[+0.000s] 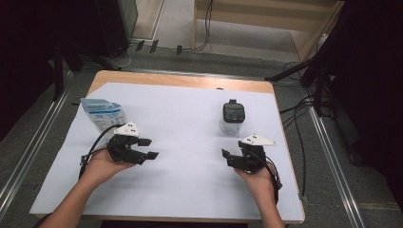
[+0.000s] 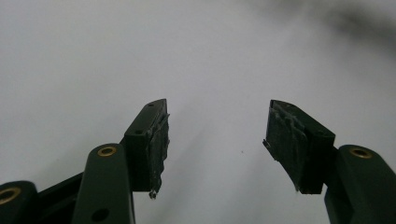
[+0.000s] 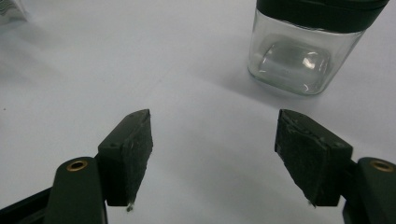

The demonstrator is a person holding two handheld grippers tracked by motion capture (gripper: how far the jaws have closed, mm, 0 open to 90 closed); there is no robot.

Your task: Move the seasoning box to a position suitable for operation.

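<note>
Light falls from overhead and lands hardest on the white sheet (image 1: 190,142), which reads bright and nearly washed out, while the room around the table sinks into deep black at both sides. Shadows under the hands are soft and short. The high view is a little soft and grainy throughout. In the left gripper view the background is a hazy grey with a dark smudge at the top right. In the right gripper view the jar (image 3: 299,56) catches small white glints and throws a faint shadow leftward.

Far left: blue-and-white plastic pouch (image 1: 103,113) flat on white paper sheet (image 1: 185,142).
Far right: clear glass jar with black lid (image 1: 233,118), well apart.
</note>
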